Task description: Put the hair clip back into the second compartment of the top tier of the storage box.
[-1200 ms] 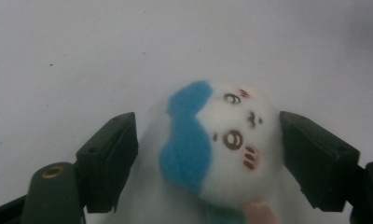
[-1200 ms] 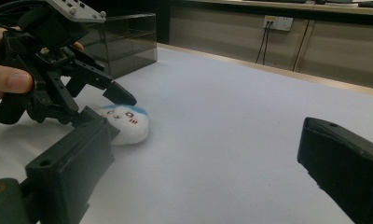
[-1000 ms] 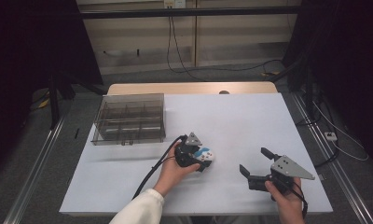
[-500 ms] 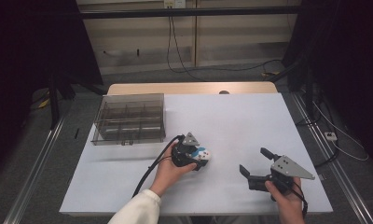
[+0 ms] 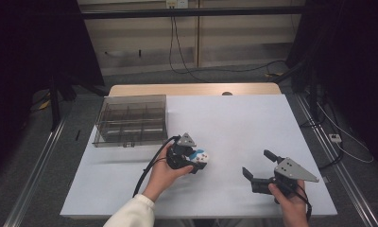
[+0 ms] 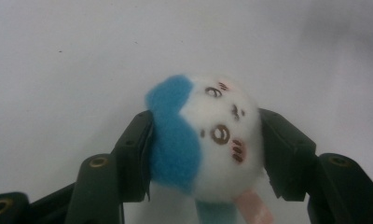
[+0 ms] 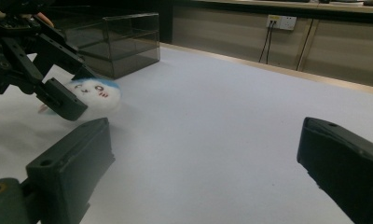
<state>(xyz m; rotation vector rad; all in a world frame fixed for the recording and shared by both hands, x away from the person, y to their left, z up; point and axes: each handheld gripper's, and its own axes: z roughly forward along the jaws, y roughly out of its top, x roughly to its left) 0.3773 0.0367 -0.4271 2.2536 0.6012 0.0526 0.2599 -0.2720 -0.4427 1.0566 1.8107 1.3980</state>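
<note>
High view: the left gripper, carried in the person's left hand, is clamping a small plush toy near the middle of the white table. Its jaws have just been closing, and the toy is sitting between them. A black cable is trailing from the gripper back along the forearm, and a white sleeve is entering from the bottom edge. The grey three-cornered plate is riding on top of this gripper.

Left gripper view: the two black pads are pressing on opposite sides of the plush toy, one on its blue patch and the other on its white cheek. The toy is round, white and blue, with a stitched face and pink cheek marks; a pink strip is hanging from its underside. The white tabletop is lying behind it.

Right gripper view: the jaws of the right gripper are standing wide apart with only bare tabletop between them. Farther off, the left gripper is gripping the plush toy; whether the toy is touching the surface cannot be told.

High view, right side: the right gripper is resting in the person's right hand near the table's front right corner, well apart from the toy.

Background: a clear smoked-plastic compartment box is standing on the far left part of the table, apart from both grippers.
</note>
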